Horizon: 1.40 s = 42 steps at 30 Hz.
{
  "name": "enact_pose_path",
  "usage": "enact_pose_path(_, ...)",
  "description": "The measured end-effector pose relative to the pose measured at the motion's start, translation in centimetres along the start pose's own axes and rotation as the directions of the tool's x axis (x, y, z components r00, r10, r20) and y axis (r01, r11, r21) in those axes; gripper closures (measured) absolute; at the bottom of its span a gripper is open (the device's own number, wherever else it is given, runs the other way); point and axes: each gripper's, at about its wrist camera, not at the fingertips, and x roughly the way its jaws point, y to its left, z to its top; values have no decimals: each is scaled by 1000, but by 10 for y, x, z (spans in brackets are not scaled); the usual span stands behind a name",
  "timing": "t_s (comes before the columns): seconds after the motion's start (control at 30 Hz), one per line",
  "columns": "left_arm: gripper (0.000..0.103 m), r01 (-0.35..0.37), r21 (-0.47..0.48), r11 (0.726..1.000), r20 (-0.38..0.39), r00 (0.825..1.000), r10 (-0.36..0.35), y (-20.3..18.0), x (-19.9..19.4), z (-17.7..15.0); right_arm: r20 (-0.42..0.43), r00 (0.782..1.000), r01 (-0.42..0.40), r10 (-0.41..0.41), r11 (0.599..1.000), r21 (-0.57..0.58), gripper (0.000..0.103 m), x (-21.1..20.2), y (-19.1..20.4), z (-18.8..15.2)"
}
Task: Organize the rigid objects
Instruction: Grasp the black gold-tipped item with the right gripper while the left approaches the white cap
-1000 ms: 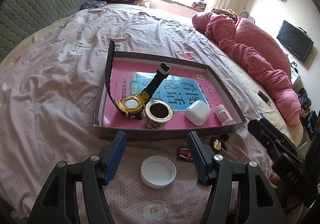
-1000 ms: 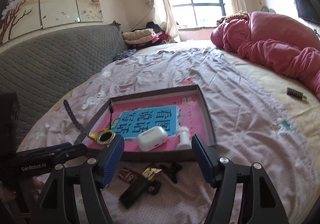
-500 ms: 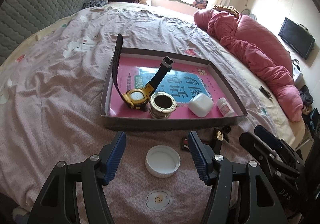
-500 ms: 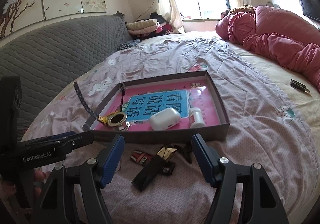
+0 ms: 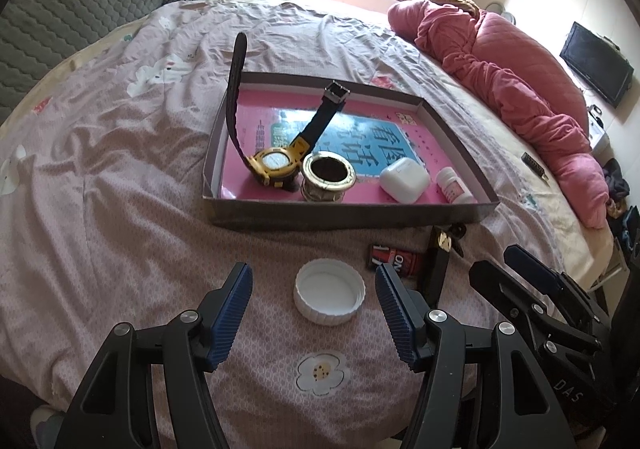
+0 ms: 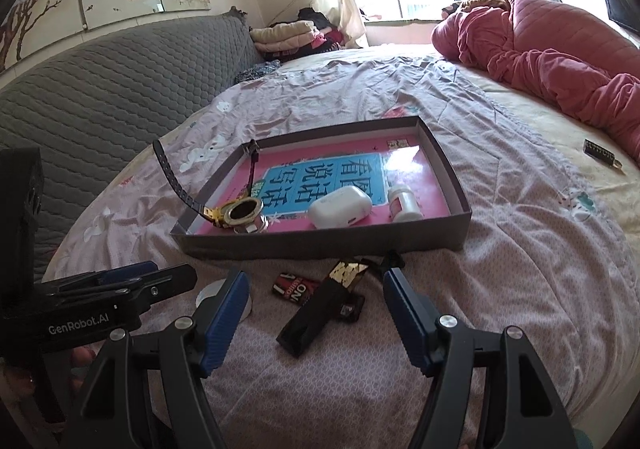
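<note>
The white cap [image 5: 329,291] sits right between the wide-apart left gripper [image 5: 313,315] fingers (nearer than the right gripper [image 6: 314,319], also apart).

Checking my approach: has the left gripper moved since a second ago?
Yes. The left gripper has backed away from the tray; the white cap, earlier nearer its jaws, now sits farther forward between the open fingertips.

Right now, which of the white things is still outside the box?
The round white lid, lying open side up on the bedspread between the left claw's open fingers. The white earbud case and small white bottle are inside the box.
</note>
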Motion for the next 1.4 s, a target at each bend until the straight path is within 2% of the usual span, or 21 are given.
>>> enact_pose_path(0.53,38,-7,28,1000,-72,997,9,-2,12,-15,-64,998,-10,11,1000,24,34,12,0,-8)
enact_pose_path(0.8,38,8,12,1000,-93,996,-7,1,19,-19,-99,994,-45,51,997,58,34,23,-2,-13)
enact_pose_path(1.17,38,11,9,1000,-108,994,-10,6,28,-23,-130,988,-78,89,993,84,44,40,-1,-16)
enact_pose_path(1.4,38,12,6,1000,-108,994,-12,8,30,-24,-138,988,-59,69,995,75,48,52,5,-14)
